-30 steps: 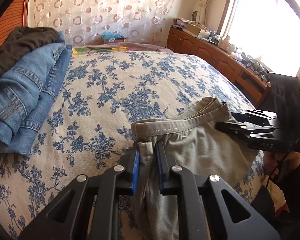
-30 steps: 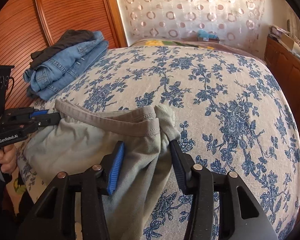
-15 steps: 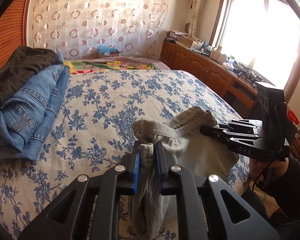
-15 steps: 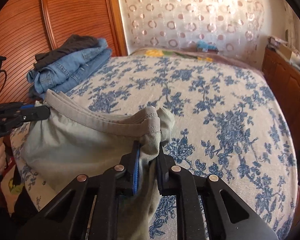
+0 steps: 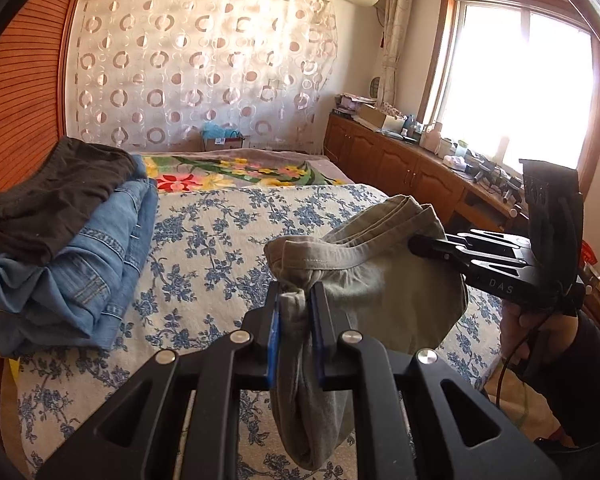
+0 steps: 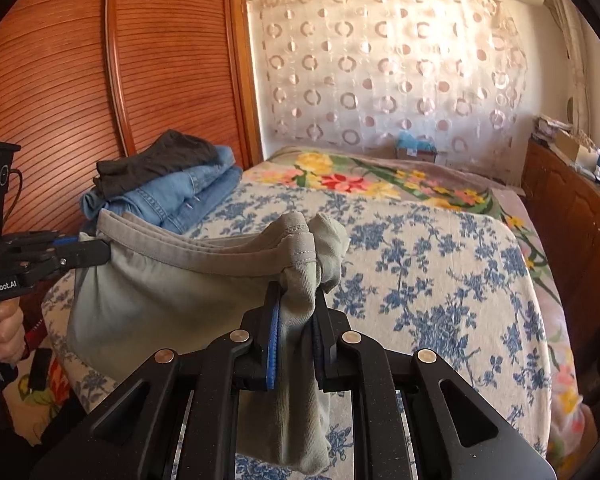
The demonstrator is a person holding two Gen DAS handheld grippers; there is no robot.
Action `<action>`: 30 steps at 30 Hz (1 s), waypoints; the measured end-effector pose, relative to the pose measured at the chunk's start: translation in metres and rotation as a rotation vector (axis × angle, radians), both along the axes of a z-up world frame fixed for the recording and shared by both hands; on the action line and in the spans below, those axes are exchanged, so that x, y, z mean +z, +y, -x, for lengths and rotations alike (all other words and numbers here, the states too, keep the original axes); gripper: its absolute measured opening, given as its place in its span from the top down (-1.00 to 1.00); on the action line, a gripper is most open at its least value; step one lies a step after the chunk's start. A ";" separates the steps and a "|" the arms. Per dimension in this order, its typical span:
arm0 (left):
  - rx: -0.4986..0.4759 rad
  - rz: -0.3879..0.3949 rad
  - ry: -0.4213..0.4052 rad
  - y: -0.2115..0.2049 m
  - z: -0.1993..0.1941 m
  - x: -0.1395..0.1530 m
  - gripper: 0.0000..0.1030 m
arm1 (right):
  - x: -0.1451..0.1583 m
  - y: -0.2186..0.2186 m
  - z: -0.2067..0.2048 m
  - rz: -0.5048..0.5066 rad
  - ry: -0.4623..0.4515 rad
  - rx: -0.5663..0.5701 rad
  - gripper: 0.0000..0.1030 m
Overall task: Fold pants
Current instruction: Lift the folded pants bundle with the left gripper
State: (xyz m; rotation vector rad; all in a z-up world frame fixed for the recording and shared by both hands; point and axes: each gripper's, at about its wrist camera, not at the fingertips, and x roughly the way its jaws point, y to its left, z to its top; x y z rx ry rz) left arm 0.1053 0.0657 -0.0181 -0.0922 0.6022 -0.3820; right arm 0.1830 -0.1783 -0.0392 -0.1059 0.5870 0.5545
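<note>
Pants (image 5: 383, 300) — soft matt grey-green cloth; left claw (image 5: 294, 300) — matt black plastic, shiny metal rivets.

Bed (image 5: 220, 240) covered by cream spread with blue flower print (image 6: 439, 280). Bright floral blanket (image 6: 359, 180) across far end of bed, by curtain. Stack of folded clothes (image 5: 72, 248) at left edge, beside wooden panel: blue jeans (image 6: 180, 192) below, dark garment (image 5: 56, 196) on top.

Bright daylight, window (image 5: 527, 84) blown out; fisheye bending, dark vignette at edges; focus sharp.
</note>
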 end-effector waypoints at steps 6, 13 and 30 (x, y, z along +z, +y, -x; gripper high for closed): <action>0.029 -0.005 0.000 0.009 0.000 -0.003 0.80 | 0.006 0.012 -0.002 0.008 -0.017 0.025 0.79; 0.062 -0.004 -0.008 0.023 0.003 -0.004 0.80 | 0.010 0.028 -0.012 0.015 -0.030 0.061 0.79; 0.178 0.026 -0.069 0.064 -0.012 0.014 0.80 | 0.026 0.089 -0.073 -0.004 -0.054 0.193 0.79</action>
